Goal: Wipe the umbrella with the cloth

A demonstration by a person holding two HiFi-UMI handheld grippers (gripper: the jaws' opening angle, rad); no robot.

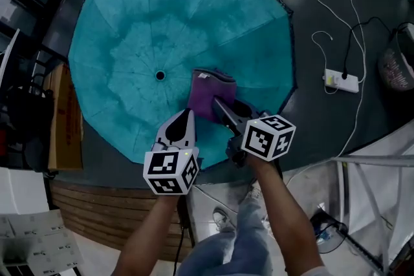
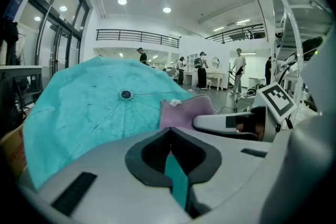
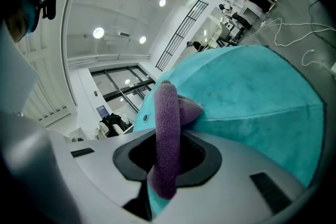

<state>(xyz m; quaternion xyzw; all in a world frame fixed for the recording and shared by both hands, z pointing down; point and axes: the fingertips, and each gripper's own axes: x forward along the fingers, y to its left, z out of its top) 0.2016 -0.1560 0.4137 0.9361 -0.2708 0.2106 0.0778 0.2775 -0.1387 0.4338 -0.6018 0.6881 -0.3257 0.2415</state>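
An open teal umbrella [image 1: 142, 29] lies canopy-up on the dark floor, its black tip [image 1: 160, 75] at the centre. A purple cloth [image 1: 208, 92] rests on the canopy right of the tip. My right gripper [image 1: 220, 106] is shut on the cloth's near edge; the cloth [image 3: 167, 128] stands folded between its jaws, against the umbrella [image 3: 252, 92]. My left gripper [image 1: 187, 114] sits just left of it, low on the canopy's near side. In the left gripper view its jaws are closed with a strip of teal fabric [image 2: 176, 181] between them; the cloth [image 2: 184, 113] lies just ahead.
A white power strip [image 1: 341, 81] with looping cables lies on the floor to the right. A cardboard box [image 1: 65, 119] sits by the umbrella's left rim. Wooden planks [image 1: 103, 203] and a white metal frame [image 1: 369, 191] are near my feet. People stand far off [image 2: 202, 71].
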